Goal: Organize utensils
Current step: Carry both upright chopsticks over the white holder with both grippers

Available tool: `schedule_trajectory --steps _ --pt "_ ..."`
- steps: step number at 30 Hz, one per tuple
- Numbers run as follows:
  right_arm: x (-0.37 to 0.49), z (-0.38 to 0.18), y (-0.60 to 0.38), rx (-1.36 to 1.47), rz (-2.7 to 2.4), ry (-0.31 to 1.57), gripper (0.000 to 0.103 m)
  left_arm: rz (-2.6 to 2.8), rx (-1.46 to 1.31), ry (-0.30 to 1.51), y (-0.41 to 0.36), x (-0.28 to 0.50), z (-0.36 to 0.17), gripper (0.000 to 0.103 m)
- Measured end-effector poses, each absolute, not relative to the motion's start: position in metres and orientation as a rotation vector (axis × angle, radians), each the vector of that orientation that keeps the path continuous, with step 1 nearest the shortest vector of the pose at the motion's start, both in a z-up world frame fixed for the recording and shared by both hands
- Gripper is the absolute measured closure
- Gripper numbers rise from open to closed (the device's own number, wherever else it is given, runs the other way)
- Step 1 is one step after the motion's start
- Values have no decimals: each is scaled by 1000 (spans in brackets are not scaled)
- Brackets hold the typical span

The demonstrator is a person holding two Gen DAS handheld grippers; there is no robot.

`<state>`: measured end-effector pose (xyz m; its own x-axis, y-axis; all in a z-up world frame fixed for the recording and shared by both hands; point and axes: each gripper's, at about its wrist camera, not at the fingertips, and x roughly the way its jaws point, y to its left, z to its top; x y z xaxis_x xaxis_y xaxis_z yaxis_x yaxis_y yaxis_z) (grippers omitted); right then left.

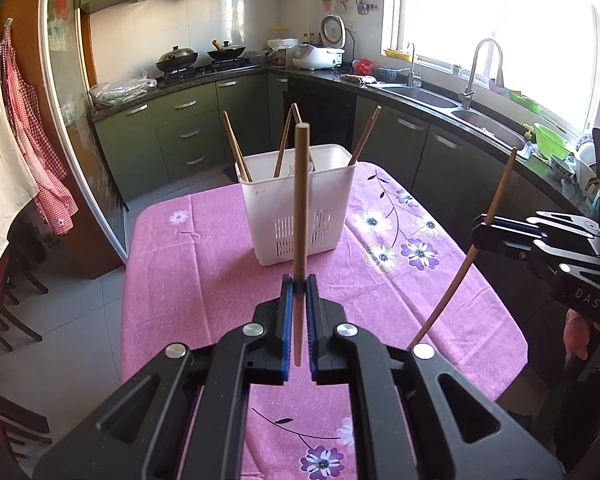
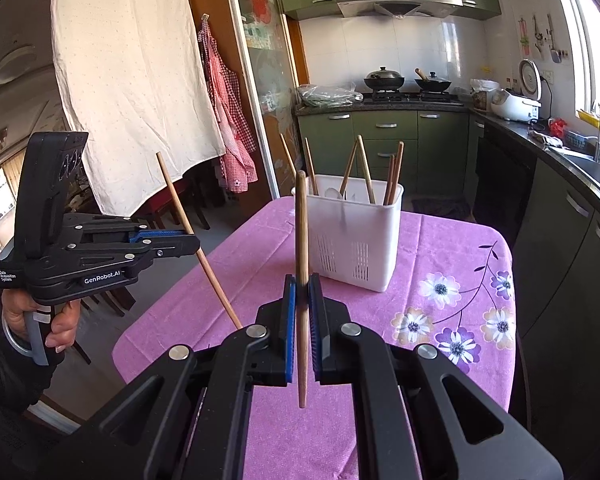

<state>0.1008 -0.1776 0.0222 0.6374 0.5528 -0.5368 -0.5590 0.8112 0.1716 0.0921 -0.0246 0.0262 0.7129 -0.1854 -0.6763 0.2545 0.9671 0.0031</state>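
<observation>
A white slotted utensil holder (image 1: 298,204) stands on the pink flowered tablecloth (image 1: 204,264), with several wooden chopsticks leaning in it; it also shows in the right wrist view (image 2: 354,234). My left gripper (image 1: 299,282) is shut on an upright wooden chopstick (image 1: 301,200), above the table and short of the holder. My right gripper (image 2: 302,282) is shut on another upright chopstick (image 2: 301,232). Each gripper shows in the other's view: the right one (image 1: 486,226) with its chopstick (image 1: 496,200), the left one (image 2: 192,242) with its chopstick (image 2: 180,204).
The table (image 2: 440,240) stands in a kitchen. Green cabinets and a dark counter with a sink (image 1: 432,94) run along the right. A stove with two woks (image 1: 198,58) is at the back. Cloths and an apron (image 2: 228,120) hang at the left by chairs.
</observation>
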Motion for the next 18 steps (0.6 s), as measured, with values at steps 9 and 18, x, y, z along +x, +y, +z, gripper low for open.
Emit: schedule_trajectory --steps 9,18 --pt "128 75 -167 -39 657 554 96 -285 103 690 -36 121 72 97" --pt "162 140 -160 -32 667 468 96 -285 114 620 -42 151 120 97"
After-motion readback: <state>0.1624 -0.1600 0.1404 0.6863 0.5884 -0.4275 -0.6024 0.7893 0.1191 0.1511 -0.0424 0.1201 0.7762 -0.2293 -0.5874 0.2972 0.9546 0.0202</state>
